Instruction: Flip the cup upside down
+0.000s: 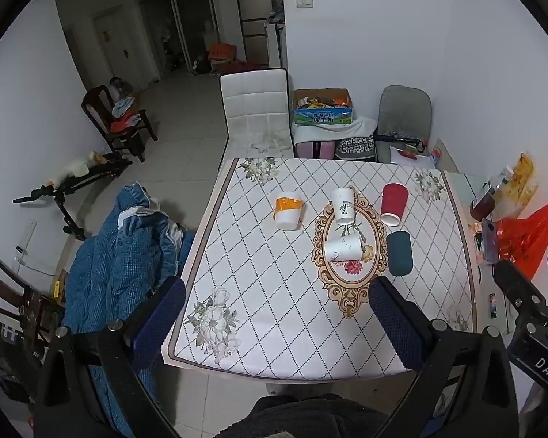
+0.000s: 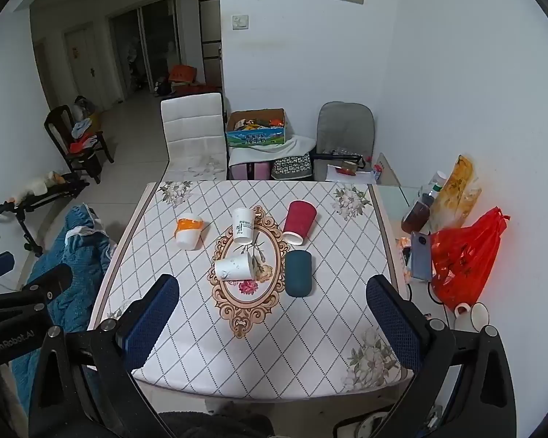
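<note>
At the centre of both frames stands a table (image 1: 274, 328) under a white cloth with a diamond grid, flower prints at its corners and a gold oval medallion (image 2: 250, 273) in the middle. Five cups sit on it. A white cup (image 2: 234, 267) lies on its side on the medallion, mouth toward the right of the frame. Just above it a printed white cup (image 2: 243, 225) stands mouth down at the medallion's upper rim. To the right, a red cup (image 2: 299, 222) also stands mouth down, and below it a dark teal cup (image 2: 298, 273) rests beside the medallion. An orange-banded cup (image 2: 189, 230) stands apart toward the left edge.

The lower half of the cloth is bare down to the near edge. Along the right edge lie a red bag (image 2: 464, 255), a phone (image 2: 421, 255), a bottle (image 2: 415, 215) and a yellow packet (image 2: 455, 189), against a white wall. Past the far edge are a white chair (image 2: 193, 135), a carton (image 2: 255, 127) and a grey chair (image 2: 345, 135). At the left, a blue quilt (image 1: 128, 248) crowds the table's side, with tiled floor running to dark doors in the upper left.

The left gripper (image 1: 276, 314) hangs before the near edge, jaws spread wide, holding nothing. The right gripper (image 2: 274, 314) does likewise, jaws wide and empty, well short of the cups.
</note>
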